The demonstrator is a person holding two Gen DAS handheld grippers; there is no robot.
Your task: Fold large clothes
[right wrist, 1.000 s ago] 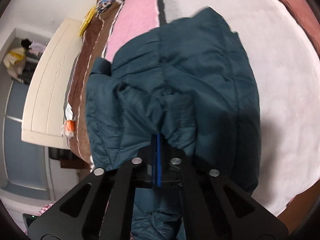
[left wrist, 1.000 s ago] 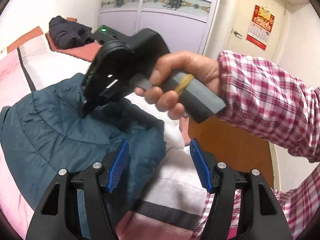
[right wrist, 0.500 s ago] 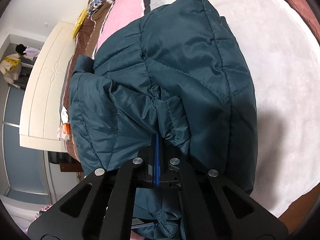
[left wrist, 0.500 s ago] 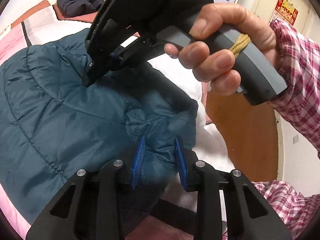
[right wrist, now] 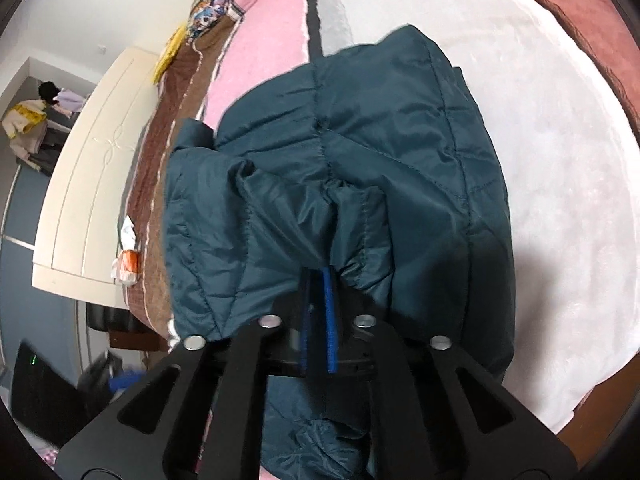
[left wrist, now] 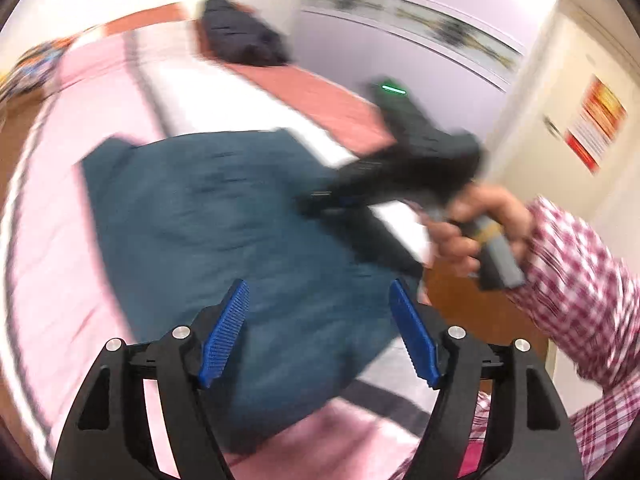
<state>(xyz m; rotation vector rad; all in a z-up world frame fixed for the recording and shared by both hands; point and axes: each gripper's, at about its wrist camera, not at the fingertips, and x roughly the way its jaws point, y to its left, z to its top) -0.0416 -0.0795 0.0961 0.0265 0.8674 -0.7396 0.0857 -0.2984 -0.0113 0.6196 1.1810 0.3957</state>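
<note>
A dark teal quilted jacket lies folded on the bed; it also fills the right wrist view. My left gripper is open and empty, held above the jacket's near edge; this view is motion-blurred. My right gripper is shut on a bunched fold of the jacket's near edge. In the left wrist view the right gripper appears at the jacket's right side, held by a hand in a plaid sleeve.
The bed has a pink and white blanket with a dark stripe. A dark garment lies at the bed's far end. A cream headboard stands left. A wardrobe and door stand behind.
My left gripper let go of the jacket's corner, opened wide and pulled back up. My right gripper stays shut on its fold, and the jacket has shifted slightly.
</note>
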